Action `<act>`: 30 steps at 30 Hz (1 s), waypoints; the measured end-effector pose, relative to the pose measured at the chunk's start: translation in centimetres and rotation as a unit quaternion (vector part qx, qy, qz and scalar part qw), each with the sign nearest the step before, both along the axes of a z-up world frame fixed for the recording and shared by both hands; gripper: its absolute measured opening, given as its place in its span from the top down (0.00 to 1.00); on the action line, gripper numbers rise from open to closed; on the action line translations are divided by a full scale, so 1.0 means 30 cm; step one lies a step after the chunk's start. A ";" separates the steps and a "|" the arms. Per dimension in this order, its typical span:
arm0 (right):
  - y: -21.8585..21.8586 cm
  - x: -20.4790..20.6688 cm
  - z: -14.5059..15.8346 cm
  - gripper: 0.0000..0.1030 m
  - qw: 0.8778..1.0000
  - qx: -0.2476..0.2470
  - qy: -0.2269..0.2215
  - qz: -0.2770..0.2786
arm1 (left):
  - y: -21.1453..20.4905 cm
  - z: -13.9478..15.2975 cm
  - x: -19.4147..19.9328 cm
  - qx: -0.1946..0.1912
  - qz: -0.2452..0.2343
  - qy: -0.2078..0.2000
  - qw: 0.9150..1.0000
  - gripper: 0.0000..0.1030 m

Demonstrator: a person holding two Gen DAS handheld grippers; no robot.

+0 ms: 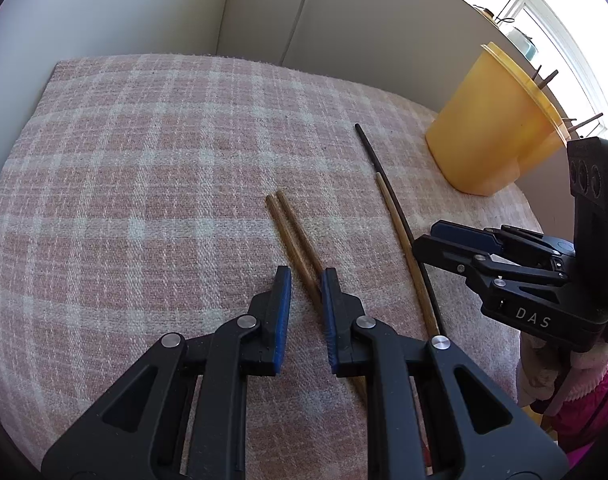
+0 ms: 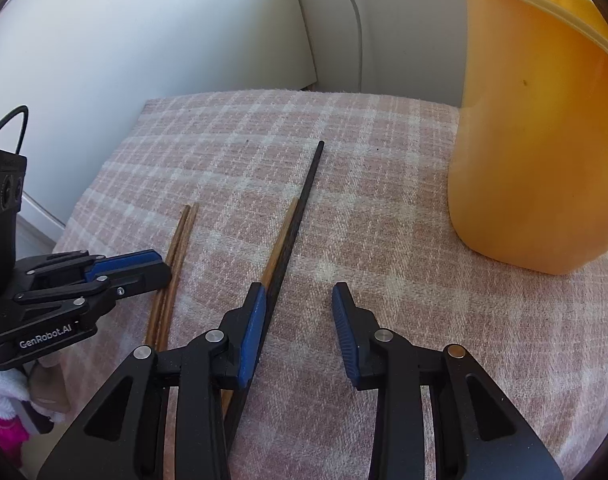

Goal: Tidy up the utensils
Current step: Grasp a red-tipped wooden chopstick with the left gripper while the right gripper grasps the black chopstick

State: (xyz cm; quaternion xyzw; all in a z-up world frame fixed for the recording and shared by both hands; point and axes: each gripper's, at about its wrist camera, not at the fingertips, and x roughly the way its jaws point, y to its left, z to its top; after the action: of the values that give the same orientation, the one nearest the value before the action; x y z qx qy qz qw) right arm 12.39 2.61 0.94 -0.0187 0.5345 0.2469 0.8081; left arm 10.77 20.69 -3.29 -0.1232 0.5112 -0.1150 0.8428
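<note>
A pink plaid cloth (image 1: 144,168) is covering the surface, meeting white walls (image 1: 124,4) at the top. A yellow container (image 1: 491,136) is standing upper right. The left gripper (image 1: 305,280) is straddling two brown chopsticks (image 1: 292,232), jaws narrow, not visibly pressing. The right gripper (image 2: 298,300) is hanging partly open over a black chopstick (image 2: 304,204) and a tan chopstick (image 2: 282,232).

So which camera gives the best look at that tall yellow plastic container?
The left wrist view: the tall yellow plastic container shows whole, with stick ends poking above its rim. In the right wrist view it is close, its top cropped.
</note>
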 end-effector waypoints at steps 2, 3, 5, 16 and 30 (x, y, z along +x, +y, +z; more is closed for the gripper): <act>0.001 0.006 -0.002 0.71 1.000 0.000 0.001 -0.002 | 0.008 0.000 -0.005 -0.001 -0.002 -0.001 1.000 0.87; 0.001 0.007 -0.002 0.72 1.000 -0.002 0.001 -0.003 | 0.012 0.000 -0.006 -0.001 -0.003 -0.001 1.000 0.87; -0.005 0.009 -0.003 0.78 1.000 -0.008 0.001 -0.005 | 0.018 0.001 -0.013 -0.001 -0.004 -0.002 1.000 0.87; -0.033 0.018 0.008 0.83 0.999 0.028 0.022 -0.020 | 0.012 -0.007 -0.011 0.000 -0.011 -0.005 1.000 0.86; 0.069 0.077 -0.006 0.83 0.998 -0.044 0.026 0.021 | 0.046 0.011 -0.058 0.006 -0.013 -0.008 1.000 0.86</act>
State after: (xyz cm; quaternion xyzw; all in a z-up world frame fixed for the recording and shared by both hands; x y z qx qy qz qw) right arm 14.70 4.68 0.77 -0.0592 0.5650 0.2400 0.7872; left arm 9.03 22.05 -2.97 -0.1106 0.5067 -0.1235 0.8461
